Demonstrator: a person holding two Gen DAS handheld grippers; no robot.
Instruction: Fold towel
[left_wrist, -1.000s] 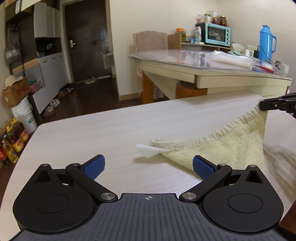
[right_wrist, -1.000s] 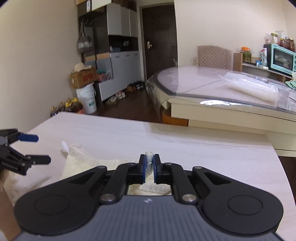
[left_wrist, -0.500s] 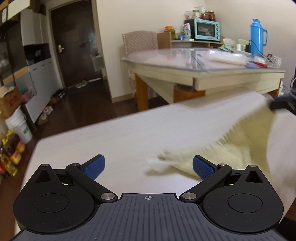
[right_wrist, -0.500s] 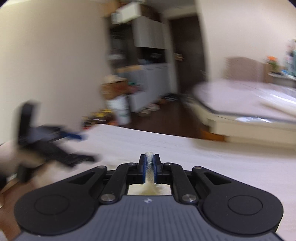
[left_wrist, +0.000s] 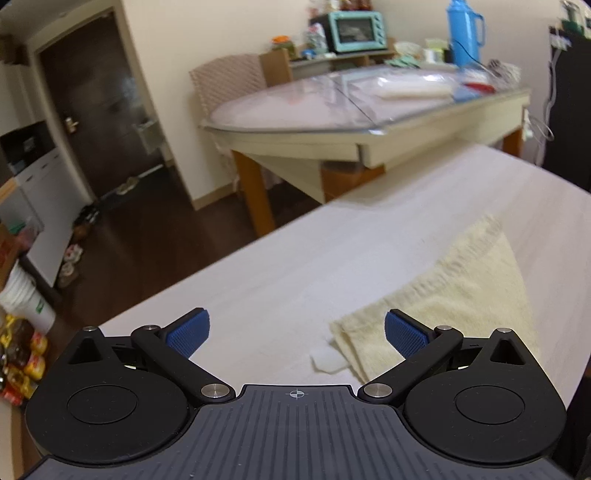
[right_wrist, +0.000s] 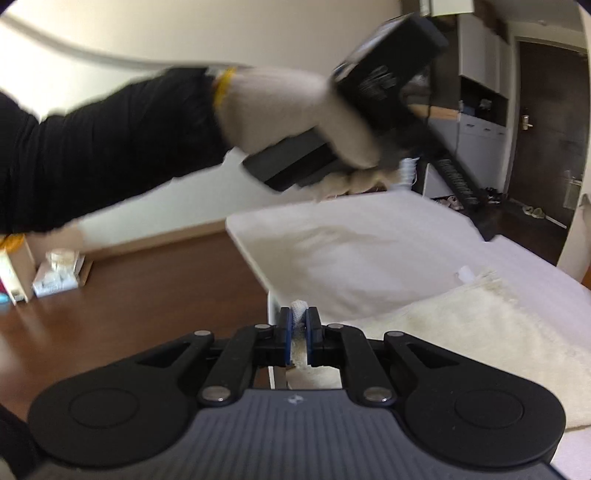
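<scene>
Towel (left_wrist: 469, 295) lies on the tabletop (left_wrist: 295, 258), one corner clamped in the right tool (right_wrist: 299, 330), mid-fold; the left tool (left_wrist: 295, 330), fingers apart, should pin the label corner.

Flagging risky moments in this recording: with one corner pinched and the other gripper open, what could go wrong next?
1. The right gripper pinches only a small tuft of the cream terry towel; it may slip out.
2. The left gripper hangs open above the towel's near corner, beside a white tag; it might grab the tag alone.
3. The towel lies close to the pale wooden table's edge and could slide off.
</scene>
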